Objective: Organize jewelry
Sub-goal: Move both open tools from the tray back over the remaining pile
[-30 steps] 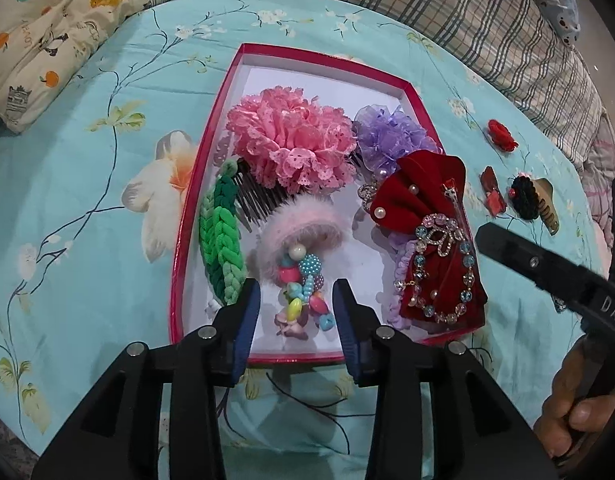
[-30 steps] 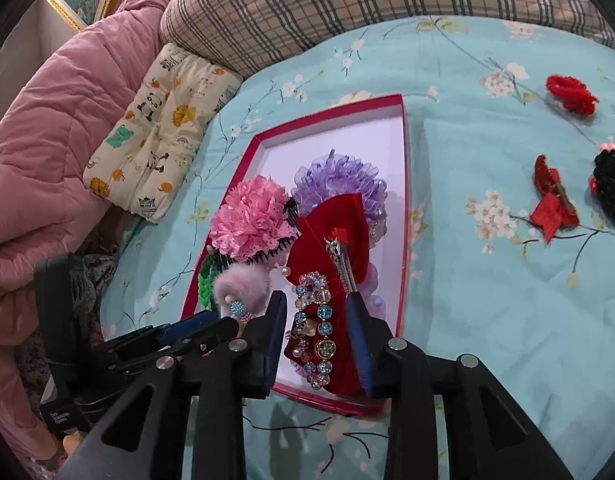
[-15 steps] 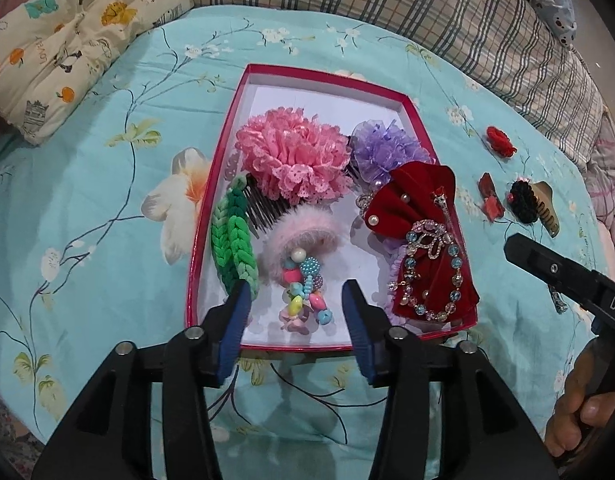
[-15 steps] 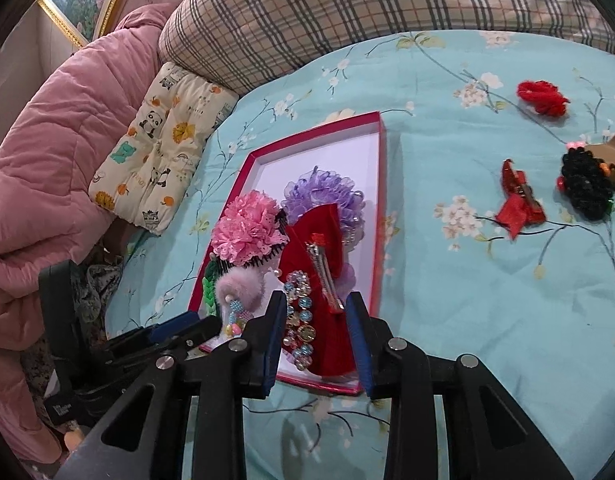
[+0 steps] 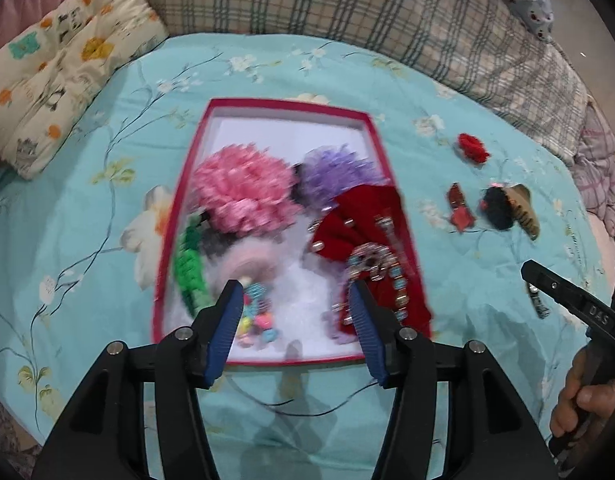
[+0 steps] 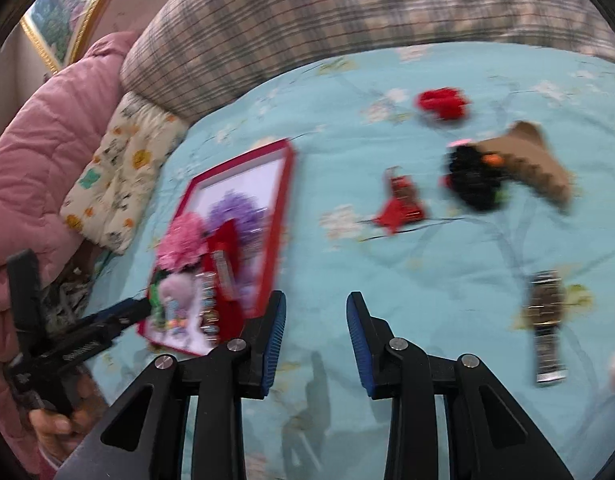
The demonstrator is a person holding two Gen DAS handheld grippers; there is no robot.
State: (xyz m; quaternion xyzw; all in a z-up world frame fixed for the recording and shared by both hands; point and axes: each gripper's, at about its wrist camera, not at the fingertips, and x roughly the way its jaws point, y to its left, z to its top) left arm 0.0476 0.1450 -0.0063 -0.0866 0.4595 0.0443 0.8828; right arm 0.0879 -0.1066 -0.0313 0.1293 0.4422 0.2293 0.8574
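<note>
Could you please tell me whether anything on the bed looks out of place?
Yes. Several pieces lie loose on the blue bedspread outside the red tray: a red flower, a red clip, a black scrunchie, a tan claw clip and a watch.

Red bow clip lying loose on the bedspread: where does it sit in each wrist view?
Left wrist view: the red bow clip lies right of centre, between the red tray and the black scrunchie.
Right wrist view: the clip lies just above centre, the tray to its left.
Shared landmark: the black scrunchie, immediately right of the clip in both.
</note>
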